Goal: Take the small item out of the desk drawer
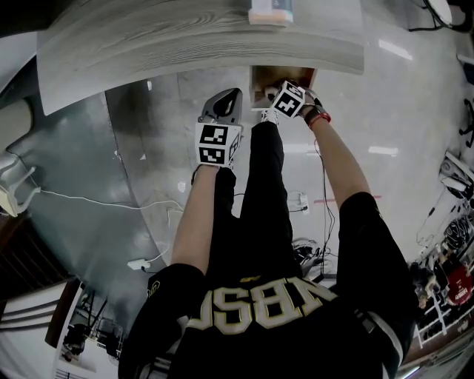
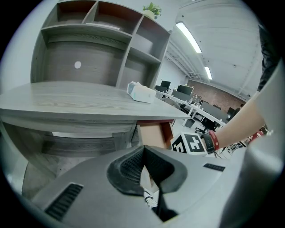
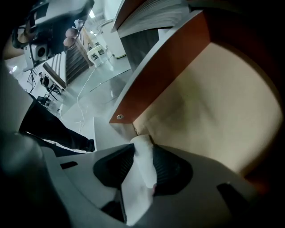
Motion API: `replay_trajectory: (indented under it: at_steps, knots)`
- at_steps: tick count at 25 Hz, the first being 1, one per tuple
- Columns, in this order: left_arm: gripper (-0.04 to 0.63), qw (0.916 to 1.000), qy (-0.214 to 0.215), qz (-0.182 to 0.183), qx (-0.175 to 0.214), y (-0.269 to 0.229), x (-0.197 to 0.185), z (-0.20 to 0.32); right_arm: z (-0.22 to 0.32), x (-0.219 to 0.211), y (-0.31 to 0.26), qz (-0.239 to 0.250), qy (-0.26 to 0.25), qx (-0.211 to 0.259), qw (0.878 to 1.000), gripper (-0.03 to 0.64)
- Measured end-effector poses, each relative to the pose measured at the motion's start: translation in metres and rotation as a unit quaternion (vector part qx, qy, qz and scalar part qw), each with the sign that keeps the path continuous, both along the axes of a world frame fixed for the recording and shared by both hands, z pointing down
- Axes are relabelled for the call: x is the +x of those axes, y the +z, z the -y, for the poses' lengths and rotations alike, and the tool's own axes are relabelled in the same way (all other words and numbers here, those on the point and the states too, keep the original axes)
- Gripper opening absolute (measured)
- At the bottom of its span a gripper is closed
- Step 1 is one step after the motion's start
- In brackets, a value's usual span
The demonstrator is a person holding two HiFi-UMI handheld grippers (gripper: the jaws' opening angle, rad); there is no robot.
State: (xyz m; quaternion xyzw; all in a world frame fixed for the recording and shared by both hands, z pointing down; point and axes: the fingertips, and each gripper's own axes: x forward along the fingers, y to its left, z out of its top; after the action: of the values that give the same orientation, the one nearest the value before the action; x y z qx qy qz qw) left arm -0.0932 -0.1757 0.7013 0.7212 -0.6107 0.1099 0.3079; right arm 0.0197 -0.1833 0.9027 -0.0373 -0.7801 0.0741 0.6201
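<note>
The desk drawer [image 1: 295, 73] stands pulled out under the grey wooden desk [image 1: 185, 37]. My right gripper [image 3: 141, 142] is at the drawer's open front, shut on a small white item [image 3: 142, 171] that sticks up between the dark pads. Behind it I see the drawer's beige inside [image 3: 213, 102] and red-brown side. In the head view the right gripper [image 1: 275, 95] is at the drawer mouth. My left gripper [image 1: 222, 107] hangs left of the drawer below the desk edge. Its jaws [image 2: 143, 151] are shut with nothing in them, pointing toward the drawer [image 2: 153, 133].
A white tissue box [image 1: 270, 13] sits on the desk top near the drawer. A grey shelf unit [image 2: 102, 40] rises behind the desk. White cables and a power strip [image 1: 141, 263] lie on the glossy floor to the left. The person's dark-trousered legs [image 1: 259, 192] stand below the drawer.
</note>
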Motion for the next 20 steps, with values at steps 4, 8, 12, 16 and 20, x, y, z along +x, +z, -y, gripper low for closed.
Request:
replay_trajectory:
  at_steps: [4,8,12,16,20]
  knots:
    - [0.012,1.0000,-0.003,-0.001,-0.003,0.004,-0.004,-0.001,0.000,-0.001,0.002,0.006,0.002,0.011,1.000,0.121]
    - [0.012,1.0000,0.002,-0.003,-0.009,0.006,-0.003,-0.004,0.000,0.000,-0.003,0.015,0.030,0.011,0.999,0.097]
    - [0.012,1.0000,0.004,-0.002,-0.008,0.003,-0.003,-0.005,0.003,0.001,-0.009,0.021,0.068,0.012,0.997,0.083]
    - [0.012,1.0000,0.005,0.001,-0.004,-0.003,-0.005,-0.006,0.003,0.004,-0.016,0.034,0.115,0.008,0.993,0.080]
    - [0.012,1.0000,0.004,0.004,-0.002,-0.011,-0.007,-0.007,0.003,0.012,-0.025,0.048,0.175,-0.009,0.983,0.080]
